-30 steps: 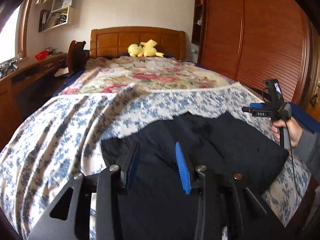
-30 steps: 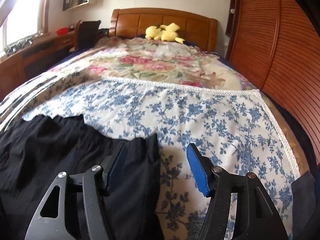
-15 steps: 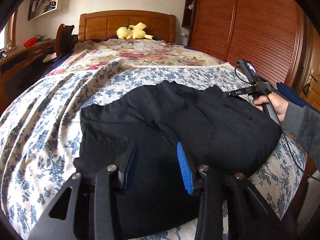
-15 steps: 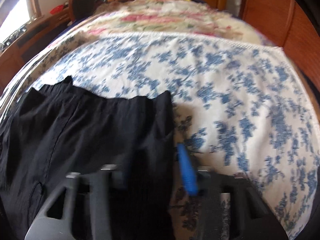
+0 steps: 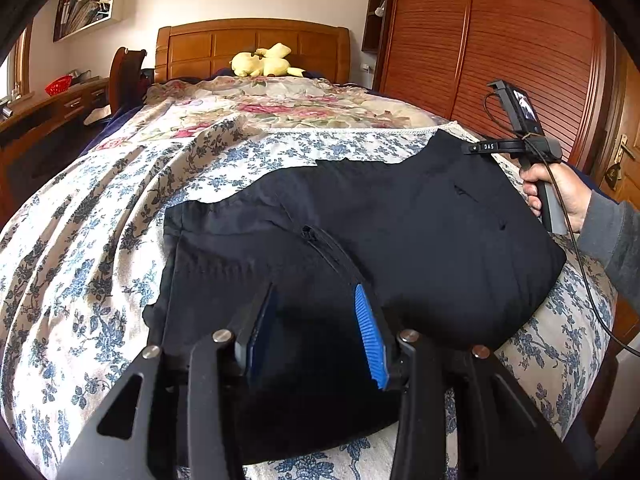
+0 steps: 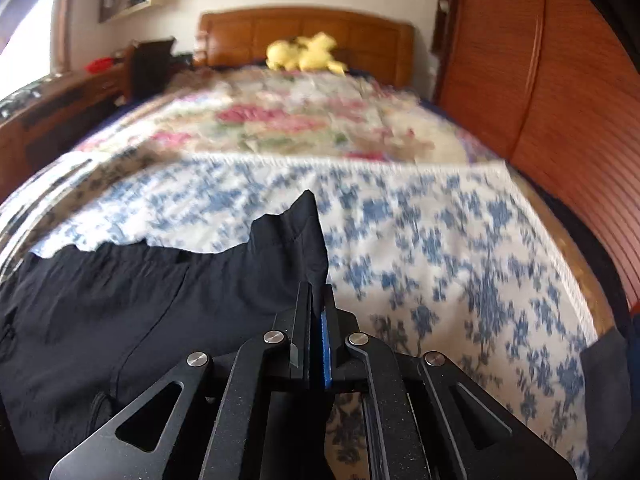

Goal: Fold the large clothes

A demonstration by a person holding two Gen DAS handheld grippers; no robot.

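The black garment (image 5: pixel 400 232) lies spread on the bed, partly doubled, so the folding looks barely begun, with most folds still to make. The right claw (image 6: pixel 316 320) has just closed and is clamped on the garment's far corner, which peaks up ahead of it. The left claw (image 5: pixel 316 320) stands apart over the near hem, gripping nothing. Beyond both: blue-flowered bedspread (image 5: pixel 100 240), wooden headboard (image 5: pixel 252 44), yellow plush toy (image 5: pixel 264 62); wardrobe doors (image 5: pixel 520 60) to their right

1. Left gripper (image 5: pixel 316 320) tilted down over the pants (image 5: pixel 360 240), jaws part open, fabric between them.
2. Right gripper (image 6: pixel 316 320) pinched closed on pants corner, lifted.
3. Right hand (image 5: pixel 556 192) grips handle at pants' right edge.
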